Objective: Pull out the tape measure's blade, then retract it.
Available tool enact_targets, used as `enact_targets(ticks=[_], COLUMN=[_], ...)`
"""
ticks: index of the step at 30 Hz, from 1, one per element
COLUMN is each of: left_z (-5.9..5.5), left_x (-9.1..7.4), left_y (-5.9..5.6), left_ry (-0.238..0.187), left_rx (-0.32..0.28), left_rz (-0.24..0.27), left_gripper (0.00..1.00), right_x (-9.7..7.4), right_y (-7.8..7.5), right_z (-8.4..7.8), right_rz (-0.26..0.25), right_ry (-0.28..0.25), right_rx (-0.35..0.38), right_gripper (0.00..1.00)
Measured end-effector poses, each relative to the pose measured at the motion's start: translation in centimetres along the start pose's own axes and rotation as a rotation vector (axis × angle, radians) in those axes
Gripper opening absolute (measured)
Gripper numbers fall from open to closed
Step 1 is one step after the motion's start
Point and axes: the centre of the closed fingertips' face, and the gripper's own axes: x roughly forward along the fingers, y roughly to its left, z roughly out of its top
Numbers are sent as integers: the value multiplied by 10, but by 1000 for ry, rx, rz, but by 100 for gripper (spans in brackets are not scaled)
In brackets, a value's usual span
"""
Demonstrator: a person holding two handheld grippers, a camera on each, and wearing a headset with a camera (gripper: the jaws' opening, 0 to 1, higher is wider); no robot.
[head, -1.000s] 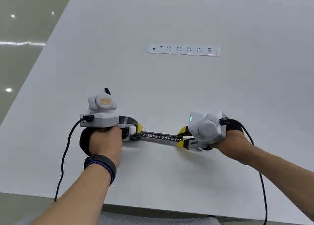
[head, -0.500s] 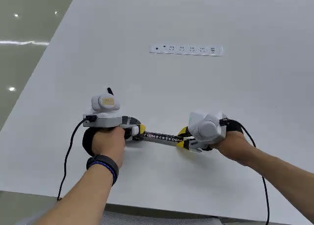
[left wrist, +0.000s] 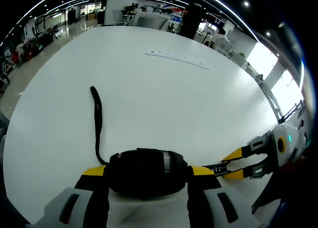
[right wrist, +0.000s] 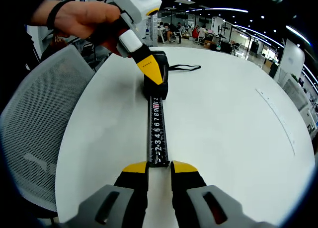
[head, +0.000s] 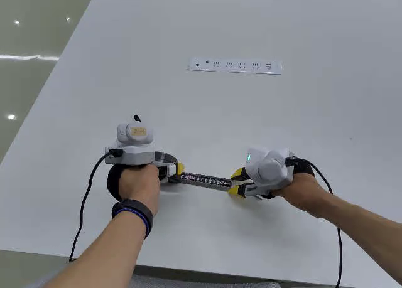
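Our left gripper (head: 174,172) clamps the tape measure case (left wrist: 146,172) between its jaws; our right gripper (right wrist: 159,167) pinches the blade (right wrist: 157,128) tip. If that thin pinch slips, we risk the blade snapping back.

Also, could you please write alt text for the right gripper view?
The right tool pinches the tip of the tape measure's blade, which runs straight across the white table to the black case, clamped in the left tool in a person's hand. A grey mesh chair stands at the left edge.
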Motion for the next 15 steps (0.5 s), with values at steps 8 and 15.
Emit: enact_targets(ticks=[8,15], left_z=[1,1], left_x=[3,2], left_y=[-1,-1], left_ry=[10,-33], left_rx=[36,65], left_rz=[-2,2], left_gripper=[62,60], right_x=[3,2], right_y=[1,2], right_z=[2,3], right_rz=[-1,-11], right_ry=[-10,-27], right_rx=[-2,12], right_gripper=[15,14])
